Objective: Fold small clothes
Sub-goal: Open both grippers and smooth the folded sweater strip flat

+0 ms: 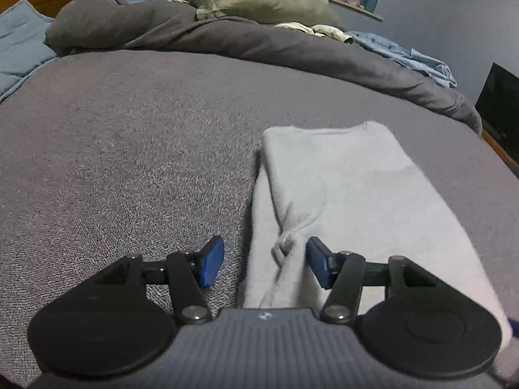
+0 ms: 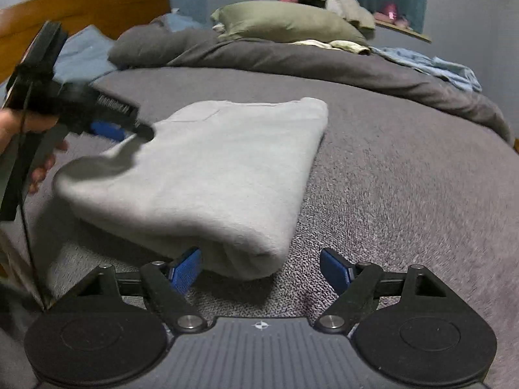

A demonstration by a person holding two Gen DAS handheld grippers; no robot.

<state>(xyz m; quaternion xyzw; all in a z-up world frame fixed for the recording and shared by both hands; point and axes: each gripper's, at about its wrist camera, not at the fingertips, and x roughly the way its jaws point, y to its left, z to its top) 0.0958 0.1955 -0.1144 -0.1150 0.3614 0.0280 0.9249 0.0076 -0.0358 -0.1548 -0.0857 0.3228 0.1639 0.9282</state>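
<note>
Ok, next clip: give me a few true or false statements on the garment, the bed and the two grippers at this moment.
1. The light grey folded knit garment lies on the grey textured bedspread. True.
2. The right gripper is clamped shut on the garment. False: its jaws stand wide open, with the garment's near corner between them, unpressed.
3. The olive green pillow sits at the far end of the bed. True.
4. The left gripper is nowhere near the garment. False: it is at the garment's edge, where a bunched bit of cloth lies against one blue pad; whether it is pinched cannot be told.
5. The garment is spread out flat in a single layer. False: it is folded into a thick rectangle.
</note>
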